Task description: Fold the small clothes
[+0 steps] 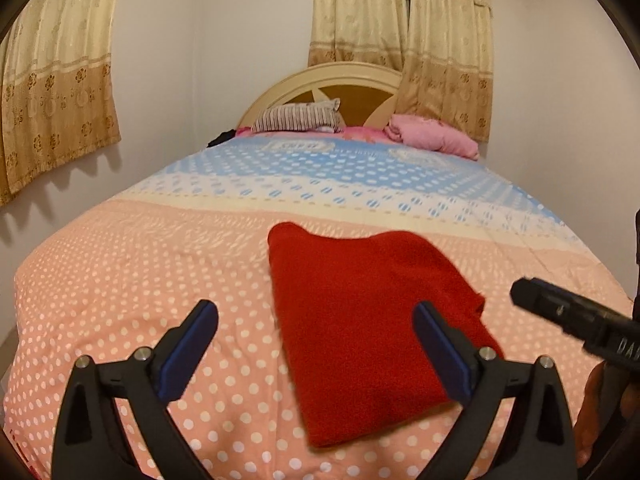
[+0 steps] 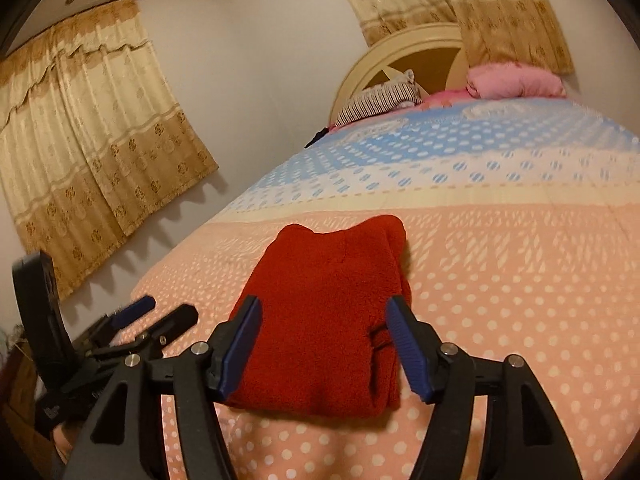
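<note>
Both grippers hang just above the bedspread with nothing in them. The left gripper (image 1: 316, 344) has its jaws spread wide, one blue pad over bare polka-dot cover and the other over the red garment's near right part. The right gripper (image 2: 324, 344) is spread too, its jaws framing the garment's near end without pinching it. The red fleece garment (image 2: 324, 320) lies near the foot of the bed (image 1: 120, 280), already folded into a compact, layered rectangle; doubled edges show along its right side. To my eye the folding looks nearly finished, perhaps one last fold or tidying left. Pillows (image 1: 432, 136) sit well apart, by the headboard.
</note>
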